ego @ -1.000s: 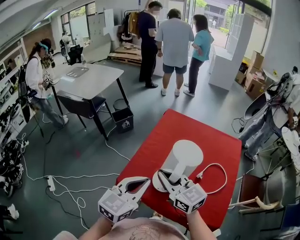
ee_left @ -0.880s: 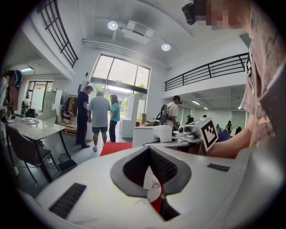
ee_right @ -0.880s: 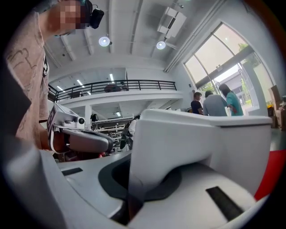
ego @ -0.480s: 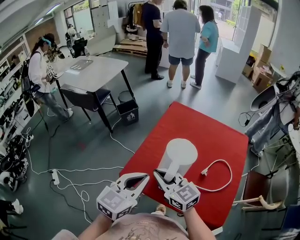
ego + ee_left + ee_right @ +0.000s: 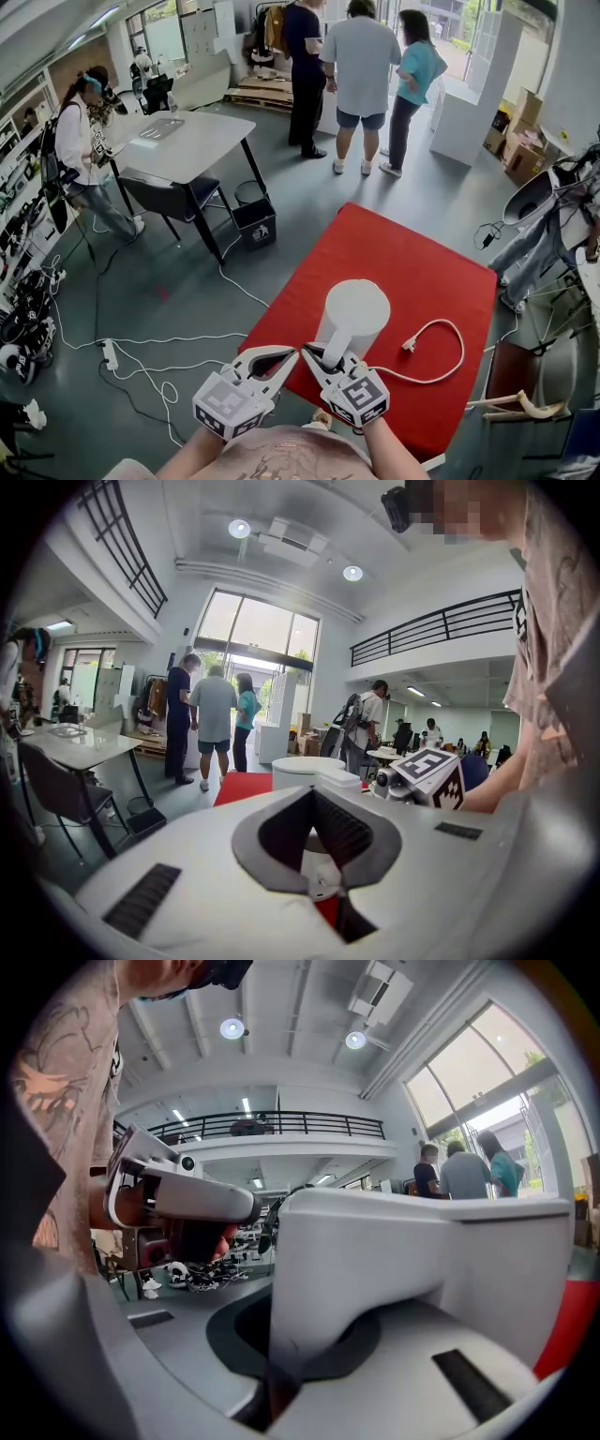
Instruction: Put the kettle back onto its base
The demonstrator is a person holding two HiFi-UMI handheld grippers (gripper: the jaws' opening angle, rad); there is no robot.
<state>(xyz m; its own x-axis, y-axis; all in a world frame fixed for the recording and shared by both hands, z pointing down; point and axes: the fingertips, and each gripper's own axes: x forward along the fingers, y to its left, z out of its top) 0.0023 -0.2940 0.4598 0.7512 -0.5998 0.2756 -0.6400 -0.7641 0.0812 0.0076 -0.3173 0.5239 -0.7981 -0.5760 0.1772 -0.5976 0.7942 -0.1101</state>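
a view from the wearer's head looks steeply down on a red table (image 5: pixel 403 253) in a large bright hall. a white kettle (image 5: pixel 353 314) stands upright near the table's near edge, just ahead of both grippers. the right gripper (image 5: pixel 326 356) reaches in from below and its jaws are nearly closed, clamped on the kettle's handle. the right gripper view shows this plainly: the white handle (image 5: pixel 319 1279) fills the gap between the dark pads (image 5: pixel 234 1335). the kettle's foot is hidden behind that gripper, so i cannot tell whether it rests on a base.

the left gripper (image 5: pixel 294 356) hangs just to the left of the right one, near the table's corner. its jaw tips meet, leaving only a hollow between the curved pads, and it holds nothing. from the left gripper view the kettle (image 5: pixel 309 771) sits ahead, past the tips.

a white power cord (image 5: pixel 442 330) loops across the red surface to the kettle's right, its plug (image 5: pixel 410 345) lying loose on the table.

beyond the table, three people (image 5: pixel 361 56) stand together with their backs turned, and a white desk (image 5: pixel 183 141) stands on the grey floor to the left.
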